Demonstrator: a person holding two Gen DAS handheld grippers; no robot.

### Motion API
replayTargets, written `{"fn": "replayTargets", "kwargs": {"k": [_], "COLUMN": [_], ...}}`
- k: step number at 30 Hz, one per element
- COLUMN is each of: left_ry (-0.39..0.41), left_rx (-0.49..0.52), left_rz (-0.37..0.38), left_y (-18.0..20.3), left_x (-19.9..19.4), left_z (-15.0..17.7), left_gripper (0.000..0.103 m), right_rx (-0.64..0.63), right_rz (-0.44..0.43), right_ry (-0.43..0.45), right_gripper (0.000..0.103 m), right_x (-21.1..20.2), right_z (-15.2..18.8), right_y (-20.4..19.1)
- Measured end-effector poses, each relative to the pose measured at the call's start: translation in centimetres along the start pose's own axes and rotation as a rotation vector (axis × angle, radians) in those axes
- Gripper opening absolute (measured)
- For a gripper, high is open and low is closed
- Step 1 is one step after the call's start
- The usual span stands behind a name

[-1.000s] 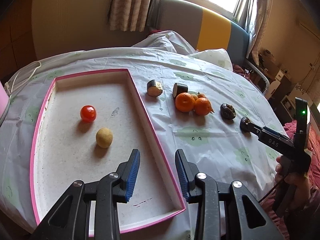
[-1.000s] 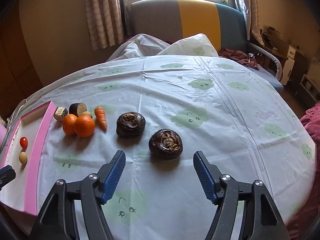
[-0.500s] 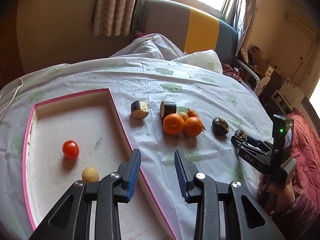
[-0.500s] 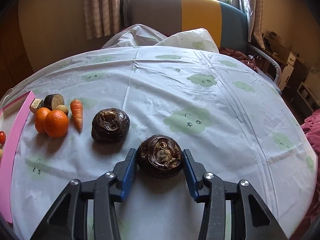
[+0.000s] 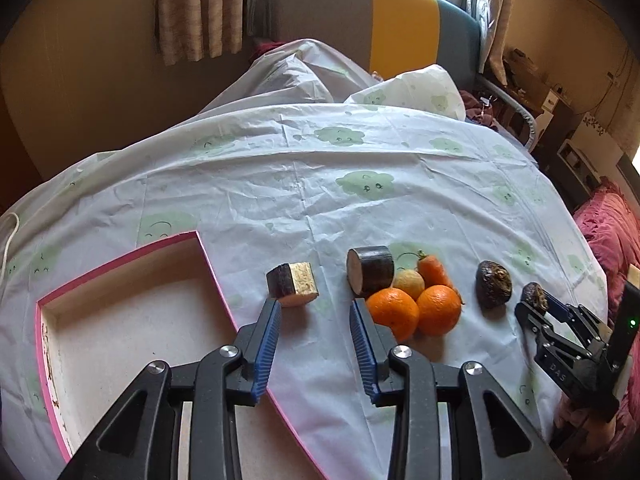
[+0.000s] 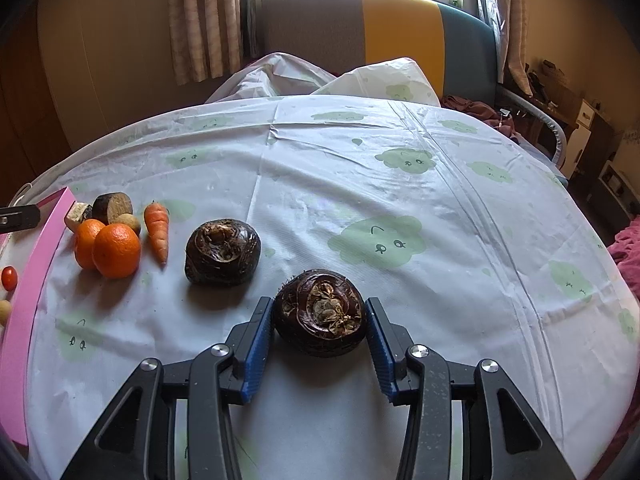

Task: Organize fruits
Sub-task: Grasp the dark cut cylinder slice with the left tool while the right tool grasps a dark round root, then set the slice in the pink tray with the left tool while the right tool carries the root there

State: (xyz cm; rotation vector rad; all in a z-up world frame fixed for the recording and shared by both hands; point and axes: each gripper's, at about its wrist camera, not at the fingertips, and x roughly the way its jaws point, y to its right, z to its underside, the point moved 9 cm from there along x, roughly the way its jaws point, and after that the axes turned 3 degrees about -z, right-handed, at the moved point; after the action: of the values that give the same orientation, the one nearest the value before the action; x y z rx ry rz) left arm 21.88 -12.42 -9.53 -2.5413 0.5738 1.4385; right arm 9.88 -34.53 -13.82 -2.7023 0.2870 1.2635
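My right gripper [image 6: 319,308] is shut on a dark brown taro root [image 6: 320,312] that rests on the tablecloth; its pads press both sides. In the left wrist view, that gripper [image 5: 538,305] holds the root [image 5: 535,296] at the right. My left gripper [image 5: 315,306] hovers over the pink tray's right rim [image 5: 216,272]; its jaws are opening with nothing between them. Just beyond its fingertips lies a cut root chunk [image 5: 294,284]. Two oranges [image 5: 392,312] [image 5: 438,308], a carrot [image 5: 434,270] and a dark cut cylinder [image 5: 372,270] cluster to its right.
A second taro root [image 6: 222,252] lies left of the held one. A cherry tomato [image 6: 9,278] and a small yellow fruit [image 6: 4,310] sit in the tray [image 6: 36,240]. A small yellowish fruit [image 5: 409,284] nestles behind the oranges. A person's hand holds the right gripper's handle.
My right gripper's jaws came in from wide open and closed on the near taro root. My left gripper travelled right, from over the tray to its right rim near the loose produce.
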Motion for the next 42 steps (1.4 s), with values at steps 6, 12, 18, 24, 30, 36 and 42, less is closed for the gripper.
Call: {"fn": "replayTargets", "kwargs": {"k": [6,12,18,24,30,36,42], "left_ry": [-0.057,-0.086,-0.037,0.020,0.078,0.121,0.142], "left_rx": [-0.003,0.008,-0.012,-0.066,-0.109,-0.152,-0.238], "left_rz": [-0.054,-0.091,-0.077,-0.047,-0.029,-0.026,-0.048], "left_y": [-0.4,-0.5,-0.2,0.5,1.2,0.6,-2.5], "left_x": [2.9,4.6,3.8,0.5,-3.4,-6.4,-8.6], "left_z": [-0.6,-0.6,0.2,1.3,3.2,5.7,9.0], "left_gripper": [0.039,0.034,0.034,0.034,0.034,0.034,0.034], "right_rx": [0.013,0.020,0.030,0.046,0.046,0.034,0.037], "right_rz": [-0.014,-0.021,-0.033,-0.052,-0.052,-0.045,-0.058], "right_ry": [0.005,0.008,0.013,0.014,0.014,0.005,-0.006], "right_gripper": [0.047,0.047,0.046,0.046,0.046,0.046,0.047], "right_x": [0.0,0.0,0.0,0.0,0.0,0.1,0.2], "right_z": [0.0,0.0,0.0,0.0,0.0,0.1,0.2], "right_y": [0.1,0.2,0.3,0.4,0.4,0.4,0.4]}}
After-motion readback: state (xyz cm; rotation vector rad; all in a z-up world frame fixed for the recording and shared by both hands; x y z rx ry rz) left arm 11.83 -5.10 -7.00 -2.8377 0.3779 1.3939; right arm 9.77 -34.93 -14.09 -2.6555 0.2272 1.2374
